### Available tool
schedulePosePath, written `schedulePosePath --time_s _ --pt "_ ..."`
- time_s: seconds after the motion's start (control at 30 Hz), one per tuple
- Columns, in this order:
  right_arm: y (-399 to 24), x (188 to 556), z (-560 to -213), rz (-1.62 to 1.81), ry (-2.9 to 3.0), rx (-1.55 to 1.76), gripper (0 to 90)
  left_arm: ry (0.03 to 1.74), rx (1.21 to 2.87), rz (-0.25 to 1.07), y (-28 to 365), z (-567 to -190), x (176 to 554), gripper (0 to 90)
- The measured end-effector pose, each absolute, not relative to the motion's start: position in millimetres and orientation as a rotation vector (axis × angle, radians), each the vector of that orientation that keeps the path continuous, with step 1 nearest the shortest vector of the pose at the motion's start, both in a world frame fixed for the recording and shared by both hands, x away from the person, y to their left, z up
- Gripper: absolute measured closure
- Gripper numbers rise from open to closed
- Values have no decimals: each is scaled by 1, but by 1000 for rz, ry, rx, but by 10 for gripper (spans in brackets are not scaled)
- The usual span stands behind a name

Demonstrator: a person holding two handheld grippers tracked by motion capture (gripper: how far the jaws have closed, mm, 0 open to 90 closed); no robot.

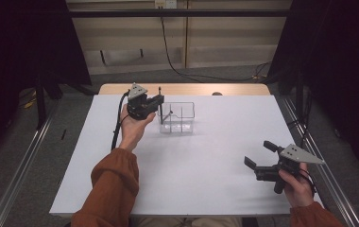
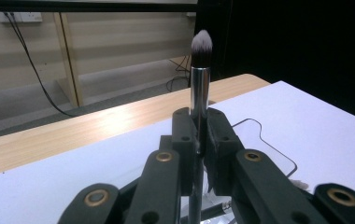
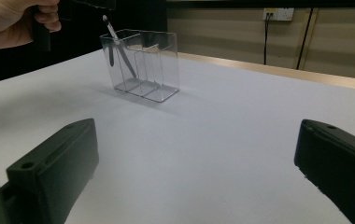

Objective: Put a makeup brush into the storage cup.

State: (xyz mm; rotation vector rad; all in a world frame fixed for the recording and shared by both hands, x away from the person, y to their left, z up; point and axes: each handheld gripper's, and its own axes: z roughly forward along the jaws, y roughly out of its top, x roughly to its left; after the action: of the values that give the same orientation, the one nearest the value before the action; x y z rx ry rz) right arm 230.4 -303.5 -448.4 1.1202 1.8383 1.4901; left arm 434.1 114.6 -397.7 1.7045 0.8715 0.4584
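Black jaws of the right gripper [image 3: 194, 172] fill the near foreground of the right gripper view, spread wide with nothing between them, resting low over the near right part of the white table [image 1: 206, 161]. Largest in the scene, that table carries one object: a clear plastic organizer [image 1: 176, 118] with dividers, standing toward the far left of centre. One thin brush [image 3: 121, 51] already leans tilted inside its left compartment.

Next to the organizer's left end, a person's left hand in a rust-orange sleeve holds the left gripper [image 1: 155, 105]. Its jaws are pressed onto the silver and black handle of a makeup brush [image 2: 200, 84], pinching it low on the shaft. This brush stands upright, long axis vertical, white-tipped bristles on top.

Judging by the high view, the brush hangs just left of the organizer's rim, so the coming move looks like a short shift rightward, then lowering handle-first into a compartment. The left hand is far nearer than the right.
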Motion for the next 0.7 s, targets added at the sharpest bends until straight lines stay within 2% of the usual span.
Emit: schedulePosePath --time_s 0.27,0.4,0.5,0.57,0.7 --pt "-304 230 -448 1493 1841 1123 0 894 1698 463 116 -400 436 815" --pt "-304 230 -448 1494 1841 1123 0 913 1689 459 118 -402 437 708" --pt "-304 230 -448 1494 1841 1123 0 914 1678 458 119 -402 436 590" --pt "-303 230 -448 1494 1841 1122 0 912 1678 470 119 -402 436 473" --pt "-303 231 -449 1494 1839 1120 0 921 1668 478 119 -402 436 374"
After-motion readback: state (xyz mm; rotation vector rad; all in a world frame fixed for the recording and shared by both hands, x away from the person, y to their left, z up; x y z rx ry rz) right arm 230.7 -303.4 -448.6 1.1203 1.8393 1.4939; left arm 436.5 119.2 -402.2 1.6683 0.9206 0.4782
